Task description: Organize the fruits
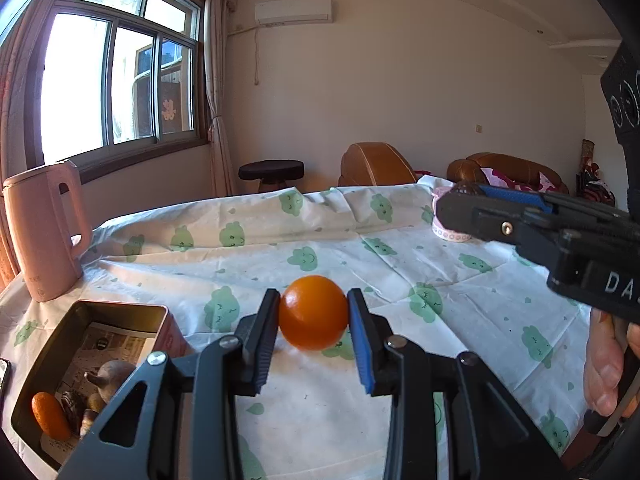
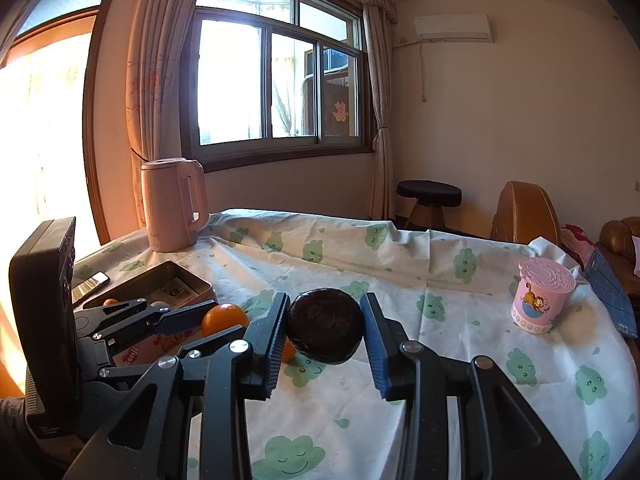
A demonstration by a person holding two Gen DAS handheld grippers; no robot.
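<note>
Fingers, L gripper (image 1: 314, 312): closed on orange (image 1: 313, 312), pads touching both sides, lifted clear of cloth.
Fingers, R gripper (image 2: 325, 332): closed on dark round fruit (image 2: 325, 331), also off cloth.
Key relation: tin box (image 1: 158, 314) sits left of and below L fingers, just beside; L hand nearer, R well right of tin.
Axis: both fruits round, none to speak of.
Count: grippers 2; held fruits 2; small orange fruit in tin (image 1: 50, 416) 1, plus brownish bits, kind unclear; pink kettle (image 1: 42, 232) beyond tin 1; pink cup (image 2: 542, 296) far right of tin 1.

You see an orange fruit (image 1: 313, 312), a dark brown fruit (image 2: 325, 330), and a white cloth (image 1: 360, 264) (green cloud pattern) covering the worktop.
</note>
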